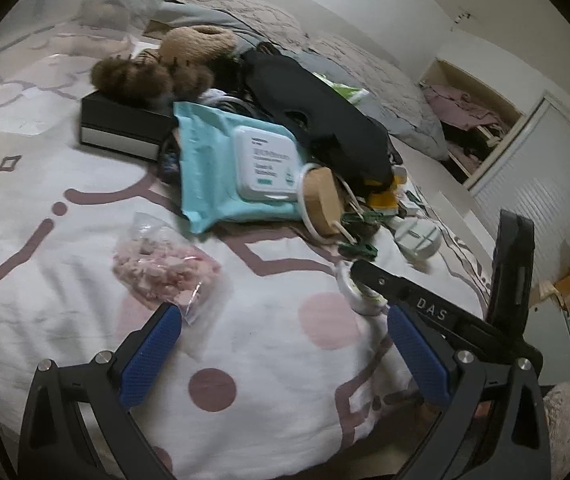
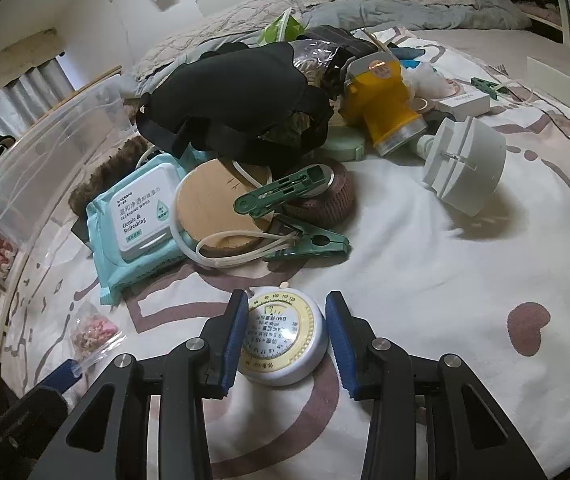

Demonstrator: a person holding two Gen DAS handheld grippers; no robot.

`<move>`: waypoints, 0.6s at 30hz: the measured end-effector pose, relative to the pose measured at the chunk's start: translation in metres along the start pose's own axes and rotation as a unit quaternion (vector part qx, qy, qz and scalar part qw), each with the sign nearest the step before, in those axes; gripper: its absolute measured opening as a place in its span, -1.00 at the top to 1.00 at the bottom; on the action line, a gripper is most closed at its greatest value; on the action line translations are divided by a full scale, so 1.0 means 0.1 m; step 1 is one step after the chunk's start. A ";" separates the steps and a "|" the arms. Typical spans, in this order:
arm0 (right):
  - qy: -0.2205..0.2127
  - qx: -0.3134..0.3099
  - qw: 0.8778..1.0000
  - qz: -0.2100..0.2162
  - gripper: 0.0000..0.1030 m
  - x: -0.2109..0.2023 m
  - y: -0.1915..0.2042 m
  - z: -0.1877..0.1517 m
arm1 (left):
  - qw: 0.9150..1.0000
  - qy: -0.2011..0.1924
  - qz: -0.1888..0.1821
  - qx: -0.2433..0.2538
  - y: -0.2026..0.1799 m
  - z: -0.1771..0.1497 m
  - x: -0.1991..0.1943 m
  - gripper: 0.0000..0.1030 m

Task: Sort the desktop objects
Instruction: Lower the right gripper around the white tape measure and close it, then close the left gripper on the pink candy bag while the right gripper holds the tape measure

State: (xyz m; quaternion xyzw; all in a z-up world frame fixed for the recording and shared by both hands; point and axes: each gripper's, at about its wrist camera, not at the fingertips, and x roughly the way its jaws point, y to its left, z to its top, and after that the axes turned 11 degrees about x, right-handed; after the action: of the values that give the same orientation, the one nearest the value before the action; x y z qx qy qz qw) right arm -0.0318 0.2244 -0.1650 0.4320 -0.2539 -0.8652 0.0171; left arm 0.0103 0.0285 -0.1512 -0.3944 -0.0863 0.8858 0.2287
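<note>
A: Which hand-held gripper is nearer the round tape measure (image 2: 283,340), and how does the item lie?

B: The right hand-held gripper (image 2: 285,336) is. The tape measure sits directly between its blue pads (image 2: 233,332), dial face tilted toward the camera. It is a disc, so no long axis governs the approach. The pads press on its rim from both sides; the grip reads as closed on it. It sits low over the bedspread (image 2: 425,280), just in front of the clutter pile.

A: And the left hand-held gripper (image 1: 283,344)?

B: Its jaws are spread, with nothing between them. It hovers over the bedspread, the bag of pink pieces (image 1: 165,268) just ahead of its left pad.

A: What differs between views?

B: The right wrist view shows the dial and pad contact. The left wrist view shows the right tool from outside, with only a white edge of the item visible.
</note>
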 end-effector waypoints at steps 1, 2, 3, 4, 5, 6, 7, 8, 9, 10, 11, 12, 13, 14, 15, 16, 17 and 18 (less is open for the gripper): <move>0.000 0.001 1.000 0.001 0.20 0.00 0.00 0.00 | 1.000 0.003 -0.003 0.001 -0.01 0.00 0.01 -1.00; 0.000 0.000 1.000 0.001 0.20 0.00 0.00 0.00 | 1.000 0.006 -0.008 0.001 -0.02 0.00 0.03 -1.00; -0.001 0.000 1.000 0.000 0.20 0.00 0.01 -0.01 | 1.000 0.010 -0.014 -0.002 -0.03 0.00 0.05 -1.00; -0.001 -0.001 1.000 0.001 0.20 0.00 0.01 -0.01 | 1.000 0.012 -0.020 -0.003 -0.04 0.00 0.05 -1.00; -0.001 0.000 1.000 0.001 0.20 0.00 0.01 -0.01 | 1.000 0.014 -0.027 -0.004 -0.05 0.00 0.06 -1.00; -0.001 0.001 1.000 0.001 0.20 0.00 0.00 -0.01 | 0.999 0.016 -0.033 -0.001 -0.08 0.00 0.06 -1.00; -0.001 0.001 1.000 0.002 0.20 0.00 0.01 -0.01 | 0.999 0.016 -0.034 0.004 -0.11 0.01 0.06 -1.00; 0.000 0.001 1.000 0.002 0.20 0.00 0.00 -0.01 | 0.999 0.014 -0.034 0.011 -0.13 0.01 0.05 -1.00; 0.000 0.001 1.000 0.001 0.20 0.00 0.01 -0.01 | 0.999 0.014 -0.034 0.020 -0.17 0.01 0.04 -1.00; 0.000 0.001 1.000 0.001 0.20 0.01 0.01 -0.01 | 0.999 0.013 -0.033 0.027 -0.19 0.02 0.04 -1.00; 0.001 0.002 1.000 0.002 0.20 0.01 0.01 0.00 | 0.999 0.012 -0.032 0.033 -0.20 0.04 0.02 -1.00; 0.001 0.003 1.000 0.002 0.20 0.01 0.01 -0.01 | 0.999 0.007 -0.028 0.040 -0.22 0.06 -0.01 -1.00; 0.002 0.004 1.000 0.002 0.20 0.01 0.01 -0.01 | 0.999 0.000 -0.024 0.047 -0.23 0.08 -0.04 -1.00; 0.002 0.004 1.000 0.001 0.20 0.02 0.01 -0.01 | 0.998 -0.006 -0.020 0.053 -0.23 0.11 -0.07 -1.00; 0.001 0.003 1.000 0.001 0.20 0.02 0.01 -0.01 | 0.998 -0.016 -0.015 0.060 -0.23 0.14 -0.11 -1.00; 0.001 0.003 1.000 0.001 0.20 0.02 0.02 -0.01 | 0.997 -0.024 -0.009 0.066 -0.23 0.18 -0.15 -1.00; 0.001 0.003 1.000 0.001 0.20 0.02 0.02 -0.01 | 0.997 -0.031 -0.004 0.072 -0.22 0.21 -0.18 -1.00; 0.001 0.003 1.000 0.001 0.20 0.02 0.02 -0.01 | 0.996 -0.039 0.005 0.079 -0.19 0.26 -0.21 -1.00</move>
State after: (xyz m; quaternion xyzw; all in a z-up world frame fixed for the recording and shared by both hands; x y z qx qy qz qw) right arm -0.0328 0.2221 -0.1663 0.4329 -0.2570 -0.8639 0.0169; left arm 0.0103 0.0361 -0.1136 -0.3405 -0.0225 0.9057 0.2515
